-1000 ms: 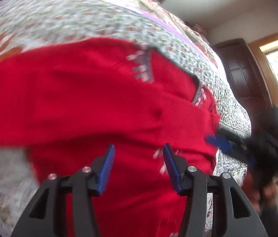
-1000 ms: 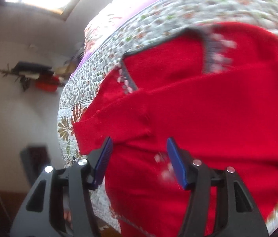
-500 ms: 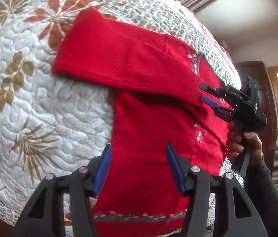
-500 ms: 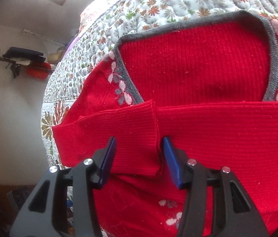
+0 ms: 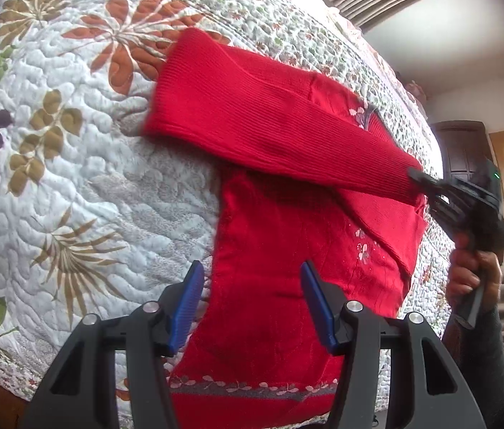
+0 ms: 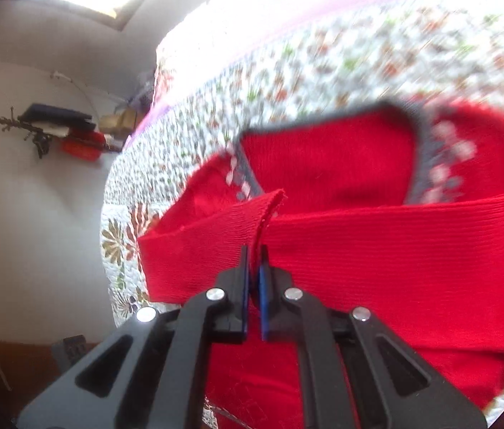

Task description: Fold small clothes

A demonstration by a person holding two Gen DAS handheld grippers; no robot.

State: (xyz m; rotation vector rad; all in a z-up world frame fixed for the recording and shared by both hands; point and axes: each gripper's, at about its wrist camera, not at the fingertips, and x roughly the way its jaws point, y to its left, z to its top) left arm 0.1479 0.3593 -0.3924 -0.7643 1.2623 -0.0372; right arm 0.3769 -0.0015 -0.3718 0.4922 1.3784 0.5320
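- Red knit sweater (image 5: 287,250) lies flat on the quilted bedspread (image 5: 73,178), occupying the centre and lower right of the left wrist view; its hem with the grey floral band sits at the bottom of the frame.
- One sleeve (image 5: 270,136) is folded across the chest, running from the upper centre of the frame down to the right edge of the sweater body.
- Right gripper (image 6: 253,271): jaws nearly closed, pinching the cuff (image 6: 262,214) of that sleeve. In the right wrist view the cuff edge stands up just above the blue pads.
- Left gripper (image 5: 252,304): jaws wide apart, holding nothing, positioned over the lower body of the sweater near its left side seam.
- Grey-trimmed neckline (image 6: 323,125) lies in the upper centre of the right wrist view, beyond the crossed sleeve.
- Handling judgement: the ribbed knit appears soft, light and limp. It will drape and stretch rather than hold a shape, so a raised sleeve will likely sag.
- Recommended hold points: cuff, hem corners or shoulder seams, where layered fabric gives the pads more to bite on; a grip on a single flat layer may slip or drag the layer beneath.
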